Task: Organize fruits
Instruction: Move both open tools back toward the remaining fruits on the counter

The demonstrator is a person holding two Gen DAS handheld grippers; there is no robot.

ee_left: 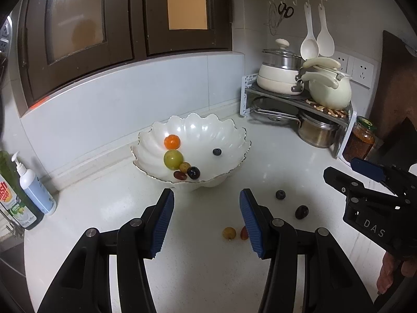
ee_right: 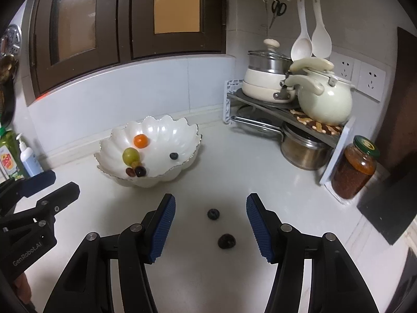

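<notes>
While both grippers hang above the white speckled stone countertop, neither holds anything: the left gripper has its blue ribbed pads spread with bare counter between them, and the right gripper stands spread the same way.

In the right wrist view, a dark blueberry and a dark wrinkled plum-like fruit lie on the counter in the gap between the right pads, touching neither. In the left wrist view, a small tan round fruit and a small red grape lie just beside the left gripper's right pad, the grape partly hidden behind it.

Beyond the fingertips sits the white scalloped porcelain bowl, close to the tiled back wall. It holds a small orange, a green round fruit, a tan fruit, a red grape, a dark grape and a lone blueberry.

Open counter runs between the bowl and the grey two-tier pot rack in the right corner. A glass jar of reddish preserve stands at the rack's outer end. A white pump bottle marks the left edge.
</notes>
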